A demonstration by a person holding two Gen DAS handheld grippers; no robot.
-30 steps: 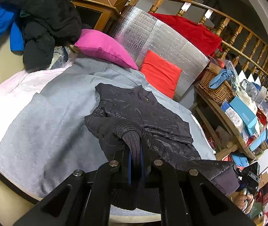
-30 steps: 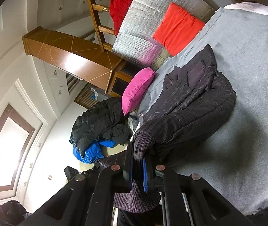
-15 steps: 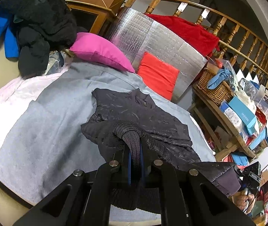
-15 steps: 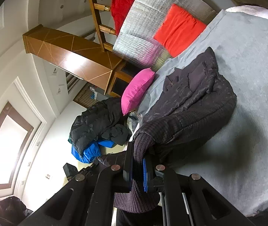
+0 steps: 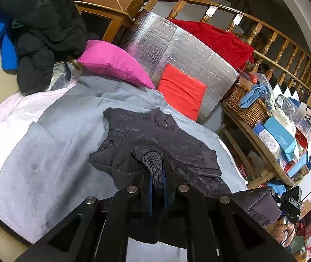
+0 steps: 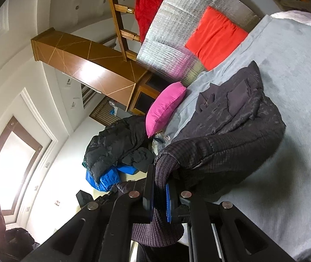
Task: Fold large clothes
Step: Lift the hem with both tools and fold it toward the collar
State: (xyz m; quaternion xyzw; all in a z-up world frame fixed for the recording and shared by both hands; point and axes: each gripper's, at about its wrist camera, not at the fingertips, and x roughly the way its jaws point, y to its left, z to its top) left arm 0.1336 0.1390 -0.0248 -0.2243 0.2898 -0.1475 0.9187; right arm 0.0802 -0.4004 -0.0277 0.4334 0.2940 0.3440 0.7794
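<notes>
Both grippers, left gripper (image 5: 157,182) and right gripper (image 6: 160,193), pinch the dark jacket's (image 5: 155,139) knit cuffs, hiding their fingertips.

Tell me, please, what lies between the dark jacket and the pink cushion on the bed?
Only bare grey blanket: the dark jacket and the pink cushion lie apart. The left wrist view shows it best.

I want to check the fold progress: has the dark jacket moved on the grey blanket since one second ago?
Yes. In the left wrist view the dark jacket has shifted slightly further from the red cushion; both the left gripper and the right gripper stay clamped on its ribbed hem.
</notes>
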